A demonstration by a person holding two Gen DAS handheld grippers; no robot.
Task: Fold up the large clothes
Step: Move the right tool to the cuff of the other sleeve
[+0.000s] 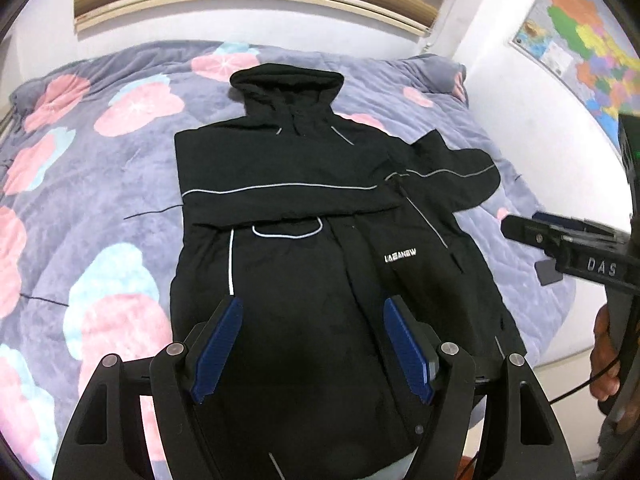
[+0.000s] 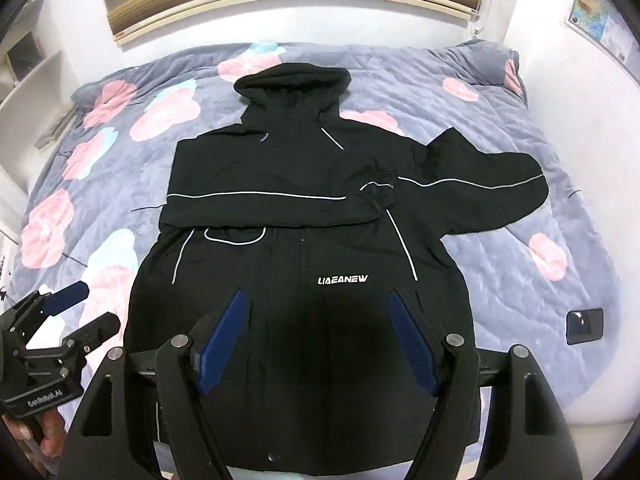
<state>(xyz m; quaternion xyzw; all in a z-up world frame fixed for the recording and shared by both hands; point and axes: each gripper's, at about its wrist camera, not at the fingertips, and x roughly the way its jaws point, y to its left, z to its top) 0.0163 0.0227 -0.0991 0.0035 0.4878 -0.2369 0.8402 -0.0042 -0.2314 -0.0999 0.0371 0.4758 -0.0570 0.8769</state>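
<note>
Shelves are standing by the white wall at the far left, next to the bed. A blanket, grey-blue with big pink and light blue flowers, is covering the bed.

The left gripper is hanging over the bottom part of the jacket, near its left side. Its blue pads are sitting wide apart and nothing is between them. In the right wrist view, this same gripper is showing at the lower left, beside the jacket's edge and over the blanket.

The black jacket is lying flat in the middle of the blanket, front side up, with its hood pointing to the far wall. Its left sleeve is lying folded across the chest. White letters are showing on the front.

The right gripper is hanging over the bottom middle of the jacket. Its pads are also sitting wide apart, holding nothing.

The other sleeve is sticking out to the right on the blanket. A small dark phone is lying on the blanket, well apart from the jacket. A colourful map is hanging on the right wall
</note>
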